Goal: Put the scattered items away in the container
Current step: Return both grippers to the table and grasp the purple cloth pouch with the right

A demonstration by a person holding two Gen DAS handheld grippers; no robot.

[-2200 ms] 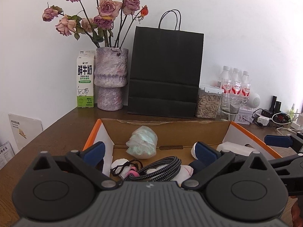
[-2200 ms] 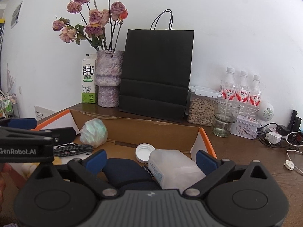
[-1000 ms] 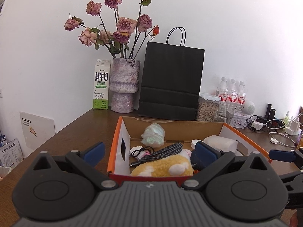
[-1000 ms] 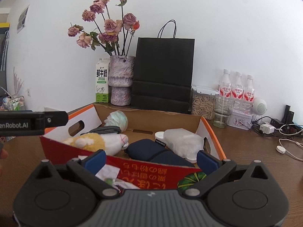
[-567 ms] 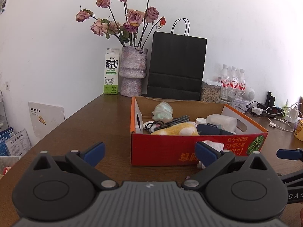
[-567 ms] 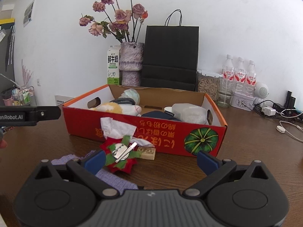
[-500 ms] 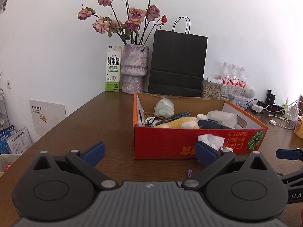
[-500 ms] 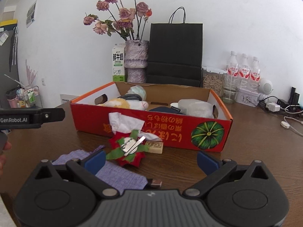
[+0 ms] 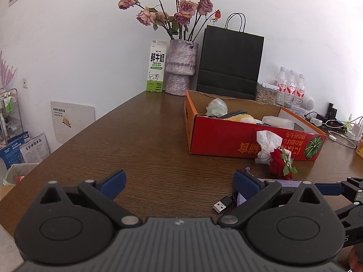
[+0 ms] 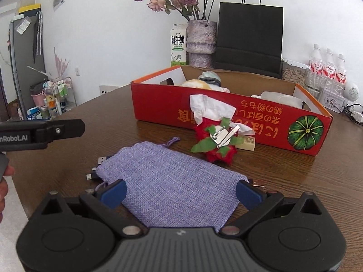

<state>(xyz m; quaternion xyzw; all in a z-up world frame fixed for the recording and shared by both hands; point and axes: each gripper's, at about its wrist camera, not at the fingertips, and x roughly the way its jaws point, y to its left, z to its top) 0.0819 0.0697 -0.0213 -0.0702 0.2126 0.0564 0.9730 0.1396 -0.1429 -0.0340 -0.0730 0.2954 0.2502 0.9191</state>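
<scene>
In the left wrist view, the left gripper [image 9: 179,182] is wide open and empty; the red box [image 9: 226,136] stands ahead to its right. In the right wrist view, the right gripper [image 10: 180,192] is open, the purple pouch [image 10: 168,181] lying between its fingers, the red flower [image 10: 215,142] beyond.

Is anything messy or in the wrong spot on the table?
Yes. A few things lie outside the red box, on the table in front of it: a crumpled white tissue, a red flower clip, a small tan block, a purple cloth pouch and USB plugs poking out from under the pouch.
</scene>
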